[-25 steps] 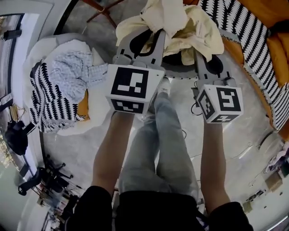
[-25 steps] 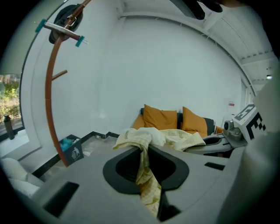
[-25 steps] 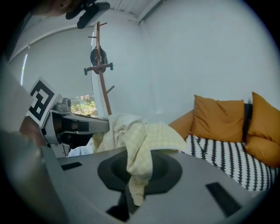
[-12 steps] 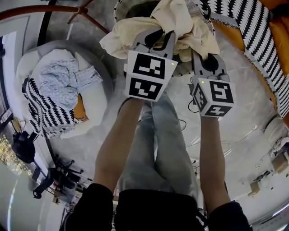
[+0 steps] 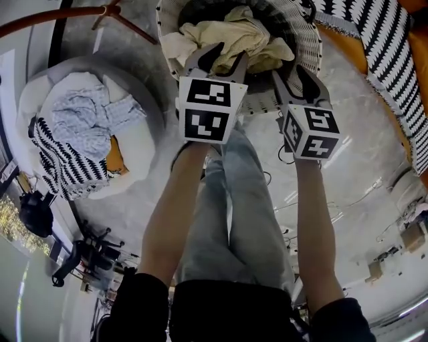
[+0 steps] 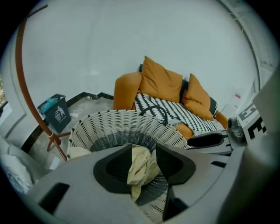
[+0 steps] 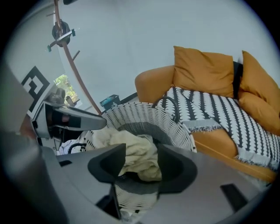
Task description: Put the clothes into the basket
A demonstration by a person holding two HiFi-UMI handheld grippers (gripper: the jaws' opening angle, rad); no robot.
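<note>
A white woven basket (image 5: 304, 40) stands at the top of the head view. A cream cloth (image 5: 234, 33) lies bunched inside it, with one edge draped over the left rim. Both grippers point down into the basket. My left gripper (image 5: 217, 55) has just been opening; a fold of the cream cloth (image 6: 141, 168) hangs loose between its spread jaws. My right gripper (image 5: 296, 75) has also just been opening, and the cloth (image 7: 138, 153) sits between its jaws without being pinched. The basket (image 6: 113, 127) fills the middle of both gripper views.
A round grey pouf (image 5: 144, 143) at the left carries more clothes, among them a black-and-white patterned piece (image 5: 63, 167). An orange sofa (image 7: 205, 70) with a patterned throw (image 5: 394, 60) stands right of the basket. A wooden stand (image 5: 67, 17) and a small bin (image 6: 56, 113) are beyond.
Both grippers came down with the cream cloth, which was held high above the basket and now rests inside it. Both pairs of jaws have spread apart.
</note>
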